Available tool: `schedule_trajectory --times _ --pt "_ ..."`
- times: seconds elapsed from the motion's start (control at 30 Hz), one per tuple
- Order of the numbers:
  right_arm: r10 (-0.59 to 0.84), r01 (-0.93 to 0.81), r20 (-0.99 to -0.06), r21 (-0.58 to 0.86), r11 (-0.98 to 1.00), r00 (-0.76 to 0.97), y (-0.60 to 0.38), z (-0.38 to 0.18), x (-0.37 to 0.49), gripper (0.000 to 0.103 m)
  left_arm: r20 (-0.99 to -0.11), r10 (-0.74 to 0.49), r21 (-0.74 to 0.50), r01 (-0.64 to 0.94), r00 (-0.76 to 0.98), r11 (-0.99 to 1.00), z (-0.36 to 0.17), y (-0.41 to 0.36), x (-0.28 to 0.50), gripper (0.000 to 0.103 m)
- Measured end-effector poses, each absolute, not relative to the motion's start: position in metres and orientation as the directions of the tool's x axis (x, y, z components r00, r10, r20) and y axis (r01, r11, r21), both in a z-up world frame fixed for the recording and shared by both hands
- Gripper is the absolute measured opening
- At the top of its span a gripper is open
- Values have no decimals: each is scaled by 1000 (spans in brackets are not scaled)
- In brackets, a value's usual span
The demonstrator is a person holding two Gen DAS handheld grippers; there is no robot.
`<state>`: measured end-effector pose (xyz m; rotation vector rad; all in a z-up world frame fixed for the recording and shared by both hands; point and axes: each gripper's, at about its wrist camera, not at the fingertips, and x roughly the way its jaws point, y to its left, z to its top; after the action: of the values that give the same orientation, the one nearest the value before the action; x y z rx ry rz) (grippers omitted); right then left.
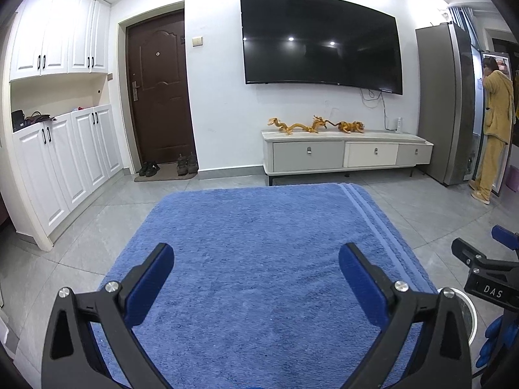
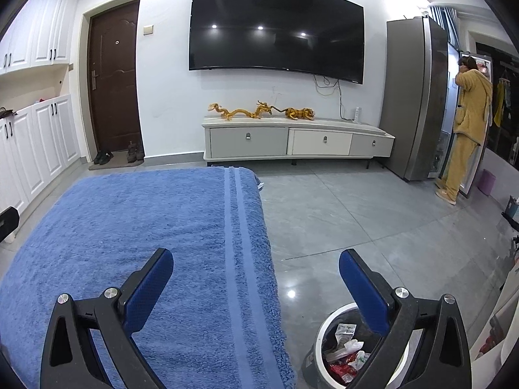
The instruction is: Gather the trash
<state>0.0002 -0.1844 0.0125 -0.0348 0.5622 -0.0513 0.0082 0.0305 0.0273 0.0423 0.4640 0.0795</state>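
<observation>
Both claws, left (image 1: 256, 278) and right (image 2: 256, 278), gape apart; only right view shows bin (image 2: 327, 327) trash (image 2: 347, 353).

A home living room: wall-mounted television (image 1: 321, 37) above a low media cabinet (image 1: 347, 152), entrance door (image 1: 159, 90) far left, fridge (image 2: 415, 97) far right

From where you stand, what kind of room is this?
Most likely a home living room by the entrance: a large black wall-mounted television hangs above a low white drawer cabinet, a dark brown front door has shoes at its foot, and a blue towel-like cloth covers the surface in front.
</observation>
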Motion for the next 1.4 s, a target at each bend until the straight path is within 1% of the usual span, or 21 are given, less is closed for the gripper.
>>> schedule_trajectory --times 0.27,0.53,0.87,1.4 --pt "-84 61 -513 -62 996 854 -186 16 -5 103 -439 91 61 -72 894 996 25 30 7 102" --pt "-106 72 -492 -88 994 864 -186 20 -9 103 -451 92 61 -72 888 996 20 32 9 102" --pt "-109 73 -488 -92 993 866 -185 20 -11 103 -477 80 54 -62 875 997 13 31 12 102" --pt "-117 76 -478 -104 992 871 -184 26 -13 103 -484 69 40 -56 872 998 12 31 14 102"
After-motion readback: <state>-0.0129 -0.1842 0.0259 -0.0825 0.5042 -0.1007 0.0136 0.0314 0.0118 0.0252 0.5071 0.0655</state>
